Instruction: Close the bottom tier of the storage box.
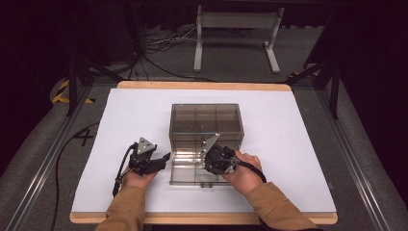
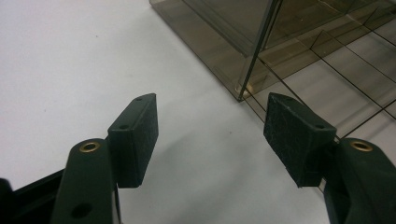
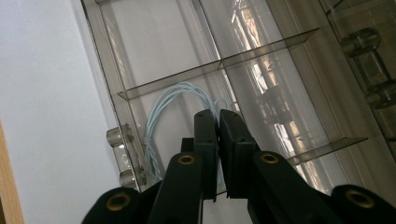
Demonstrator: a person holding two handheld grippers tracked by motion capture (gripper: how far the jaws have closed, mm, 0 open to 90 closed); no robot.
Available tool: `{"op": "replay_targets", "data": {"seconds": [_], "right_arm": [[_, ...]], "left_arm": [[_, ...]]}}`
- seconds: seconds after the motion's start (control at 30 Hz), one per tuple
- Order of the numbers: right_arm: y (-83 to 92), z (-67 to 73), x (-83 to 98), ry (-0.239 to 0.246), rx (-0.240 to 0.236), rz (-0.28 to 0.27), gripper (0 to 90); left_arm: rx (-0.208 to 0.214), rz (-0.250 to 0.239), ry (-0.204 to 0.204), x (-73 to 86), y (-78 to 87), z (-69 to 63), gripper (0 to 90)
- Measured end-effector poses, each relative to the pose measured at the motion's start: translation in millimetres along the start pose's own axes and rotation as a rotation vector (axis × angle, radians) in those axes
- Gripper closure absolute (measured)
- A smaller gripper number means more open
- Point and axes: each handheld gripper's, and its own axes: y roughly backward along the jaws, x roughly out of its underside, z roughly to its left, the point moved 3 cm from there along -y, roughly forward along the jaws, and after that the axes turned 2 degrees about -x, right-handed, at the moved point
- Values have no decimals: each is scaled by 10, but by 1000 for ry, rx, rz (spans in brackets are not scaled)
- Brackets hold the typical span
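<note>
One smoky clear box (image 1: 206, 126) stands mid-bench (image 1: 120, 125). We see one pale blue cord (image 3: 161, 119) coiled in its compartment through the right gripper view, where our right tongs (image 3: 218, 114) sit closed over it. Our left tongs (image 2: 210, 135) gape empty beside the box's corner.

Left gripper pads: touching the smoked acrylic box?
Apart. In the left gripper view the left gripper stands open over the white table sheet, a clear gap before the smoked acrylic box corner.
</note>
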Motion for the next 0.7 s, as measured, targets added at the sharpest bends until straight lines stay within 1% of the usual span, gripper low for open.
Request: {"op": "replay_targets", "data": {"seconds": [0.17,0.2,0.23,0.37,0.47,0.57,0.7], "right_arm": [[-6,-12,14,2,6,-1,848],[-1,-12,14,5,12,-4,833],[6,-10,14,6,21,-7,799],[14,-21,14,18,37,-15,776],[30,-19,20,15,40,-21,796],[52,-18,27,17,35,-19,857],[76,-16,27,23,29,-24,892]], "left_arm": [[0,0,0,0,1,1,361],[-1,0,0,0,1,1,361],[0,0,0,0,1,2,360],[-1,0,0,0,1,1,361],[-1,1,0,0,1,2,360],[0,0,0,0,2,4,360],[3,2,3,0,5,6,360]]}}
